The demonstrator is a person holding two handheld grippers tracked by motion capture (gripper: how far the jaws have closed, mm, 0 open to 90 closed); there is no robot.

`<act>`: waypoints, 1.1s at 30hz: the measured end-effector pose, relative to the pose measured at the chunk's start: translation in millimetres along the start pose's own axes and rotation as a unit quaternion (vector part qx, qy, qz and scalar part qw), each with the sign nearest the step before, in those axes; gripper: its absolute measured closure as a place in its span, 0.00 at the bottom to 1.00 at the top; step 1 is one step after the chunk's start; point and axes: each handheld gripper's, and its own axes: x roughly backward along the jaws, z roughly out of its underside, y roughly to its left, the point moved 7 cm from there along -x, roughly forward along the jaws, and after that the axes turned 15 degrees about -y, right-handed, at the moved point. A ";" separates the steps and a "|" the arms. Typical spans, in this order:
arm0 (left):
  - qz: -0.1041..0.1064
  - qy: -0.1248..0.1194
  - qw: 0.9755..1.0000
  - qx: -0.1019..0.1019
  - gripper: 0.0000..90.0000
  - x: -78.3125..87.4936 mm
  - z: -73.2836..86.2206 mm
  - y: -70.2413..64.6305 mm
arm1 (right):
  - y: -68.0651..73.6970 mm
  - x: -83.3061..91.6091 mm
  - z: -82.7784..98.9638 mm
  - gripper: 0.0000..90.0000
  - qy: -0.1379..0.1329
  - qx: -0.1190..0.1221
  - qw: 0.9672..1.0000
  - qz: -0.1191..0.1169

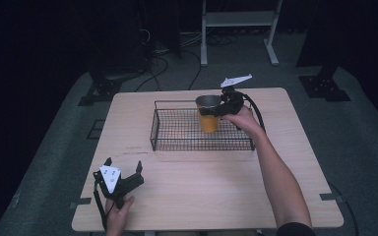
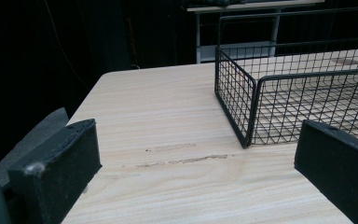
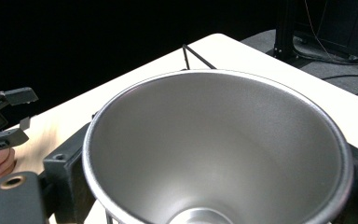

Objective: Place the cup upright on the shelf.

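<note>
Dark walls and black stands surrounded a pale wooden table [image 1: 187,196] that stood on a grey floor. Near the far middle of the table sat a black wire basket [image 1: 177,129], long and low, with open mesh sides.

At the right end of this basket, the right gripper [image 1: 220,107] was closed on a cup [image 1: 208,114]. From the high view the cup had an orange body and a silver metal rim, it stood upright, and its lower part was inside the basket; if its bottom touched the mesh floor I cannot tell. In the right gripper view the steel inside of the cup [image 3: 214,154] was very close, and the two black jaws pressed against the outer wall just under the rim, one at each side. The person's hand [image 1: 245,119] held the gripper from the right side of the basket.

The left gripper [image 1: 123,168] was at the near left part of the table, well apart from the basket and the cup. Its jaws were wide apart and held nothing. In the left gripper view, bare wood lay between the two jaws, and the near left corner of the basket [image 2: 249,112] was a little ahead. Whether this gripper rested on the table or hung just over it I cannot tell.
</note>
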 end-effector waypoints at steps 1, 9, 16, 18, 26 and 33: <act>0.000 0.000 1.000 0.000 0.00 0.0 0.0 0.0 | -0.2 -0.4 0.4 0.11 0.001 -0.001 1.000 0.001; 0.000 0.000 1.000 0.000 0.00 0.0 0.0 -0.1 | -3.0 -4.6 5.1 0.11 0.006 0.000 1.000 0.003; 0.000 0.000 1.000 0.000 0.00 0.0 0.0 0.0 | -4.3 -9.6 14.0 0.11 0.015 0.002 1.000 0.001; 0.001 0.000 1.000 0.000 0.00 0.0 0.0 -0.1 | -4.6 -12.1 17.6 0.11 0.018 0.004 1.000 0.004; 0.001 -0.001 1.000 0.000 0.00 0.0 0.0 -0.1 | -7.5 -20.5 37.4 0.11 0.037 0.026 0.999 0.016; 0.001 0.000 1.000 0.000 0.00 0.0 0.0 -0.2 | -9.9 -25.7 47.9 0.11 0.060 0.039 0.997 0.020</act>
